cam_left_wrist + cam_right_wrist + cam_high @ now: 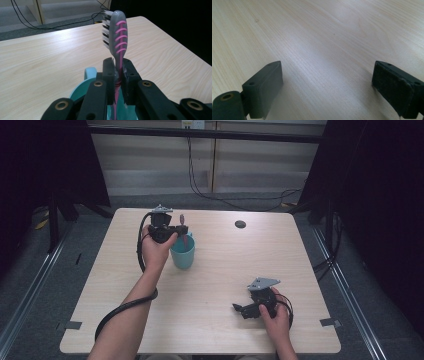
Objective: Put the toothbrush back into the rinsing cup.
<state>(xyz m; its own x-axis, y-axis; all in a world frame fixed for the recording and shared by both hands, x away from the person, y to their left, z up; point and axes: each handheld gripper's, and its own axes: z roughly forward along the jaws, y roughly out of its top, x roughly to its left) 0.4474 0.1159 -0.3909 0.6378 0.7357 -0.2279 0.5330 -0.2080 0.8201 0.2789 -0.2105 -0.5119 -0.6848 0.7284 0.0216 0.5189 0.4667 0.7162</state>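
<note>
Forearms are seen entering from the bottom of the high view; the left tool [176, 231] is held upright just above a teal cup [183, 252], while the right tool [239, 309] is rested low on the pale wooden table [225, 270], well apart from the cup. Grey floor and cables are seen behind.

From the left gripper view, a pink-and-grey toothbrush [117, 37] is clamped between the jaws, bristles up, its handle reaching into the cup [86, 87] beneath.

From the right gripper view, the jaws are spread wide over bare wood.

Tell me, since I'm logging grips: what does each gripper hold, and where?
Left gripper clamps the toothbrush by its neck, just below the head, over the teal cup. Right gripper holds nothing.
</note>
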